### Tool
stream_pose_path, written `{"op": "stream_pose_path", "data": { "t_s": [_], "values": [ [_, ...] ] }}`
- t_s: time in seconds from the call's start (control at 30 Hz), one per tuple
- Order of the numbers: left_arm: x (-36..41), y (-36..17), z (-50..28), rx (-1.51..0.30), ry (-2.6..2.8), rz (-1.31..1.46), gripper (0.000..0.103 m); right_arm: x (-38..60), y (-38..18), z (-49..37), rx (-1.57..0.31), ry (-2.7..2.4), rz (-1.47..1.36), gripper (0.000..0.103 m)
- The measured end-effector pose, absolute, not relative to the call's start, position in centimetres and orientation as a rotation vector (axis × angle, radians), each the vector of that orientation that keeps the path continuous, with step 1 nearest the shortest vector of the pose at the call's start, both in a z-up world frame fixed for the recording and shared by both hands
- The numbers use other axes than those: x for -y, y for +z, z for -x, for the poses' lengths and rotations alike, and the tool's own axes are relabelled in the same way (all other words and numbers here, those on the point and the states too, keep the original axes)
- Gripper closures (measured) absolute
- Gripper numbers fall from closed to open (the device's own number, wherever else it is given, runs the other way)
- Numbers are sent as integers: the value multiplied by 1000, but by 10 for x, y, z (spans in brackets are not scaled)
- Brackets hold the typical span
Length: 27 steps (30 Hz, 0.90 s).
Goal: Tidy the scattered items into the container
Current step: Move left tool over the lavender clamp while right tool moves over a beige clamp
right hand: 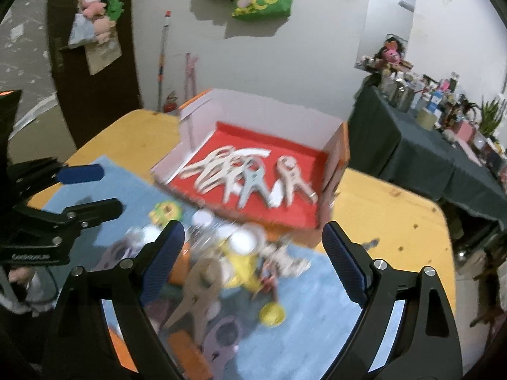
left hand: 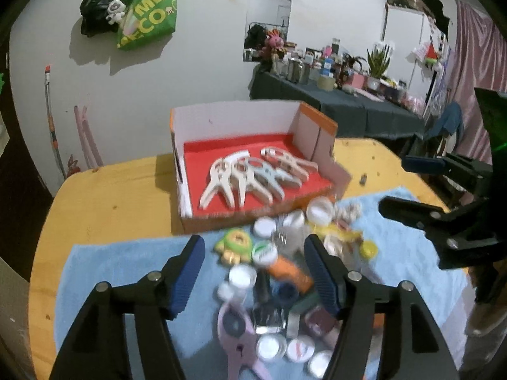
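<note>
Right tongs (right hand: 253, 259) open above clutter (right hand: 240, 262)

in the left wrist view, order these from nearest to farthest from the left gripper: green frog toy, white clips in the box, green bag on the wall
From the left gripper:
1. green frog toy, on the blue cloth just ahead, left of centre
2. white clips, on the box's red floor
3. green bag, hanging on the far wall, upper left

Layout ahead of the left gripper (left hand: 255, 272).
A pile of small items (left hand: 279, 272) lies on a cloth (left hand: 104, 272) beneath it; beyond stands a box (left hand: 221, 117) holding clips (left hand: 253, 177), on the table (left hand: 104, 196).
</note>
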<state>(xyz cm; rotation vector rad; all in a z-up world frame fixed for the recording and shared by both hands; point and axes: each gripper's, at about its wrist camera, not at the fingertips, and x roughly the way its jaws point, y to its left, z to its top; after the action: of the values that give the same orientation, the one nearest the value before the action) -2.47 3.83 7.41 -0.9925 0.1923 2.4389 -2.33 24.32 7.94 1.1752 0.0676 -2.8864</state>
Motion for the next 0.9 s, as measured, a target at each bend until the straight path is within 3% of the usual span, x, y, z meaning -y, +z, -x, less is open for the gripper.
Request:
{"op": "stream_pose_path", "data": {
  "t_s": [0.13,0.47,0.7,0.9],
  "values": [
    [-30,56,11,-218,2410,1041,34,-231,60,4,-105,-2833,-1186,14],
    [-16,20,-4,-189,2388,1134,34,-258,21,-19,44,-2835,-1294,14],
    [-21,1,-9,-184,2357,1178,34,-238,13,-7,144,-2765,-1214,14],
    [-15,-4,-1,-164,2352,1214,34,-215,0,10,110,-2784,-1227,14]
  ]
}}
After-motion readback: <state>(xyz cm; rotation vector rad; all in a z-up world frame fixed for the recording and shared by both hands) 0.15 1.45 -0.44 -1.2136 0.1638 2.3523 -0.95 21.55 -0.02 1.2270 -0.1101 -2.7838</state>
